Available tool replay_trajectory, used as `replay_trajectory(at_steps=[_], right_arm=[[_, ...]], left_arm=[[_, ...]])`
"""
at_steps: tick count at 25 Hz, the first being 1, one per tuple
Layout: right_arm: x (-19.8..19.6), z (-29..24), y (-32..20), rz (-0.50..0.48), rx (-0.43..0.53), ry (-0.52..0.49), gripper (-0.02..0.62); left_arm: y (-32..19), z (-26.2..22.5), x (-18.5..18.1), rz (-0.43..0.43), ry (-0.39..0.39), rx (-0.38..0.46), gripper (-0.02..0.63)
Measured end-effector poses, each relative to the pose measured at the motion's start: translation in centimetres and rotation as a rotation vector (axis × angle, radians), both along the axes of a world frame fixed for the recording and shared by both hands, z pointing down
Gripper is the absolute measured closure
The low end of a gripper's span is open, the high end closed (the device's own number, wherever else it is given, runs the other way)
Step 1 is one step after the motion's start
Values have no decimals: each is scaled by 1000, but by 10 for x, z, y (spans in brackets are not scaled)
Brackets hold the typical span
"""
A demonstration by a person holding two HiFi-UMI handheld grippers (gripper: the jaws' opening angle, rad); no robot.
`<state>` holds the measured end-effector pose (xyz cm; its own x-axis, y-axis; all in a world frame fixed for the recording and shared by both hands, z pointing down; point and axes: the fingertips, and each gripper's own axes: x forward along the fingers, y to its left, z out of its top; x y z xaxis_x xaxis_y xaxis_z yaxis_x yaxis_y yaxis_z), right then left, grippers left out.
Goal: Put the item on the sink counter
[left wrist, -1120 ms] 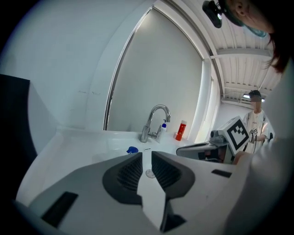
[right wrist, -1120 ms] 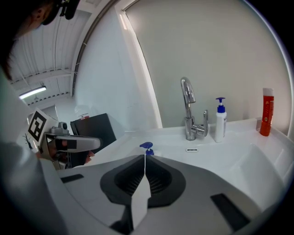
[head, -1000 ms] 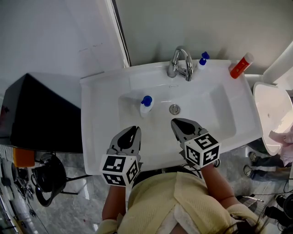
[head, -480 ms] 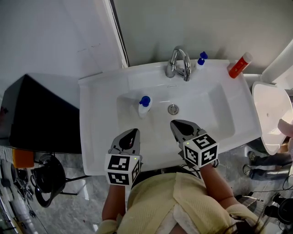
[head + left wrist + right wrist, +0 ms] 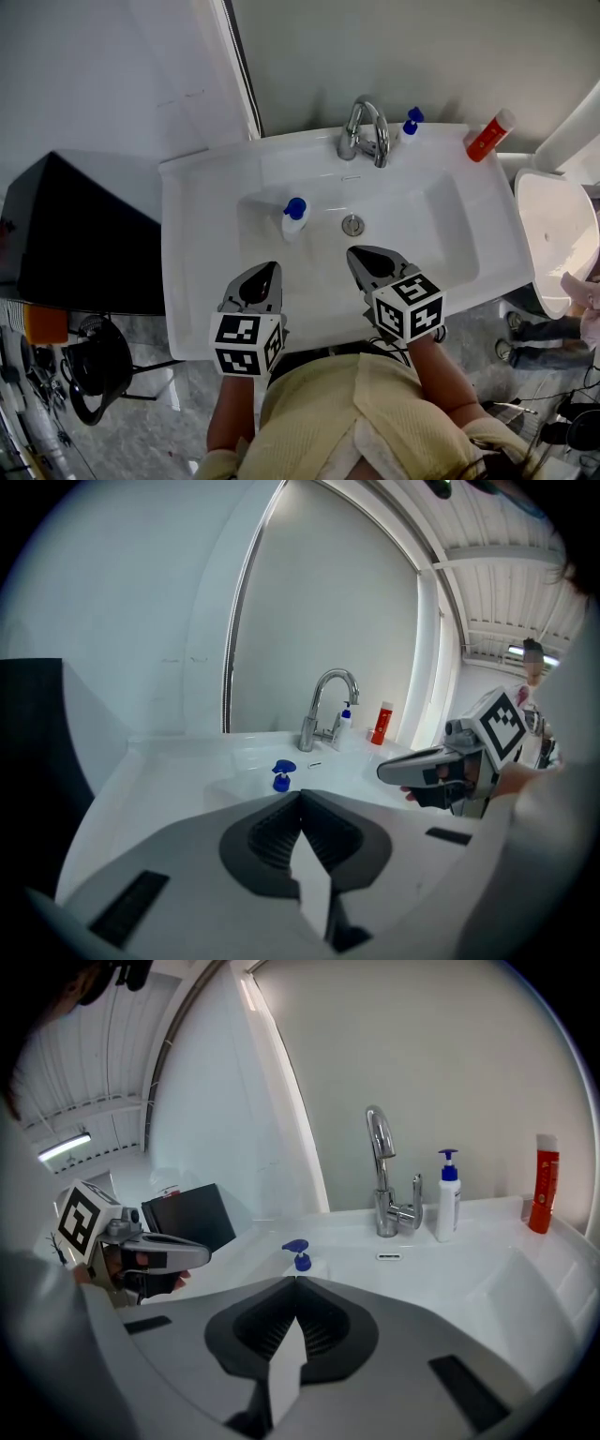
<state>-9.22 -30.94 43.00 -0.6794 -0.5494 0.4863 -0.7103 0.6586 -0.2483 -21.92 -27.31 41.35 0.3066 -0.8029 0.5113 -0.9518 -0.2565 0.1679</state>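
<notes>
seemingly the reach-in step: the blue-capped bottle (image 5: pixel 294 217) sits in the basin (image 5: pixel 422 230), not yet on the counter (image 5: pixel 202 197). left gripper (image 5: pixel 265 270) and right gripper (image 5: pixel 354 251) hover at the near rim, jaws pressed together, empty — one must open and descend around it.

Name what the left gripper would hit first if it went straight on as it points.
Probably the bottle standing in the basin, just ahead of the left gripper; depth is unclear, so the basin may come first.
</notes>
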Motion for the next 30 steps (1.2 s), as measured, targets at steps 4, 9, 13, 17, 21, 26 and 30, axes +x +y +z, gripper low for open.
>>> replay_trajectory(at_steps=[4, 9, 13, 17, 21, 26, 30], right_arm=[[0, 0, -1, -2, 3, 5, 571], [2, 2, -3, 2, 0, 8, 571], [3, 2, -5, 3, -1, 7, 571], [3, 1, -5, 1, -1, 6, 571], [3, 0, -6, -2, 3, 8, 571], [3, 1, -8, -5, 7, 19, 571], [1, 3, -10, -10, 11, 24, 571]], left_arm=[[-1, 1, -2, -5, 9, -3, 568], [-3, 2, -1, -5, 18, -6, 568], [-3, 5, 1, 3, 12, -15, 568], [-4, 5, 2, 13, 8, -17, 568], [-5, 6, 3, 14, 7, -20, 568], [-6, 9, 4, 15, 9, -25, 568], [-7, 11, 3, 11, 6, -27, 568]])
